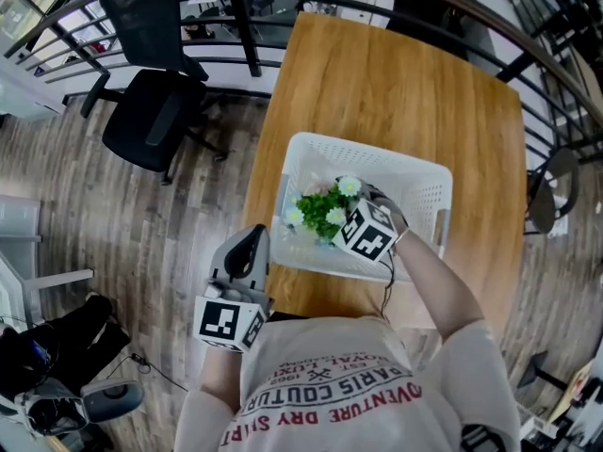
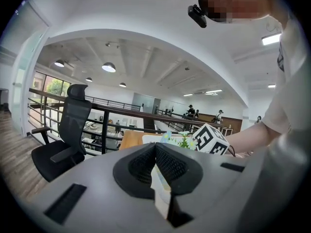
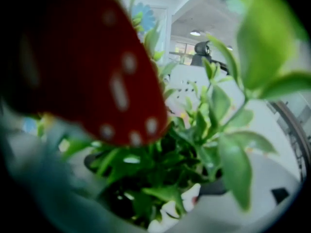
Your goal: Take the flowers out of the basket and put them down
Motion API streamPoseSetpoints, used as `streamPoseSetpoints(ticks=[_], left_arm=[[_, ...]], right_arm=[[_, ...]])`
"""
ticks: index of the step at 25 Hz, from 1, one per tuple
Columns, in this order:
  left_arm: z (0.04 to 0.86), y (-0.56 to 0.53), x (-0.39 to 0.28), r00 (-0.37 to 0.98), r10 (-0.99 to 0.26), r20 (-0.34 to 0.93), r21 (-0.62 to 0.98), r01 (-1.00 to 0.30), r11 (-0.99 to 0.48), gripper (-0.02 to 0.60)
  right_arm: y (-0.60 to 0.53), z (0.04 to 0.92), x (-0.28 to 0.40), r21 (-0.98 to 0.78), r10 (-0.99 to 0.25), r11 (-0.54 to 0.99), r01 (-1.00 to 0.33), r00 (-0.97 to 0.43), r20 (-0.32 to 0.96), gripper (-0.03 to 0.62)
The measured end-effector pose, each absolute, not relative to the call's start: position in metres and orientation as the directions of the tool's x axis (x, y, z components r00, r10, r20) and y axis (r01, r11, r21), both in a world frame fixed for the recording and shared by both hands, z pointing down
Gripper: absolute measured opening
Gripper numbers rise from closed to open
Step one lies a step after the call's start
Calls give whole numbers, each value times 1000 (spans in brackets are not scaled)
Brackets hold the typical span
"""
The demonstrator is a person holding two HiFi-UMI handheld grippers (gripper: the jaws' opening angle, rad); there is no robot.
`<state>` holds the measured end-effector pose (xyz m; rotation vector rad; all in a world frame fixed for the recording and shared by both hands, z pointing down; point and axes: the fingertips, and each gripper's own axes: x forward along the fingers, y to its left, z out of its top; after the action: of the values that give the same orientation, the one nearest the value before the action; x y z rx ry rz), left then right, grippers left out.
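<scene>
White perforated basket (image 1: 419, 188) — green-leaved flowers (image 1: 320, 213), pale blooms; orange-brown table (image 1: 396, 83).

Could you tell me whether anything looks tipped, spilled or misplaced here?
Nothing stands out: the white perforated plastic basket sits flat on the wooden table, the green-leaved flowers inside it, the right gripper among them.

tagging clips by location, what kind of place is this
Probably an open-plan office: a black office chair, a wooden table beside a black railing, round ceiling lights overhead.
</scene>
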<state>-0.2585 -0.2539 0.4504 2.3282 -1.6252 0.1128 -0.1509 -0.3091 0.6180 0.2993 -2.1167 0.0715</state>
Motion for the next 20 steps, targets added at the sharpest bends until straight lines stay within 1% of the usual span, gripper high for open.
streamPoseSetpoints(ticks=[4, 6, 9, 14, 20], left_arm=[[441, -259, -247, 431, -879, 205, 177, -900, -399, 23], [433, -261, -236, 474, -859, 194, 167, -879, -447, 23], [420, -256, -215, 503, -844, 186, 157, -863, -480, 23], [404, -252, -152, 563, -813, 150, 113, -826, -552, 23], [389, -244, -57, 611, -786, 98, 143, -790, -596, 23]], right_arm=[[-314, 576, -141, 141, -287, 943, -301, -523, 802, 488], [-314, 551, -128, 172, -342, 923, -345, -525, 779, 488], [-308, 514, -102, 199, -401, 896, -397, -529, 748, 488], [-307, 475, -39, 254, -490, 851, -460, -520, 700, 489], [-296, 447, 58, 283, -558, 803, -524, -497, 664, 489]])
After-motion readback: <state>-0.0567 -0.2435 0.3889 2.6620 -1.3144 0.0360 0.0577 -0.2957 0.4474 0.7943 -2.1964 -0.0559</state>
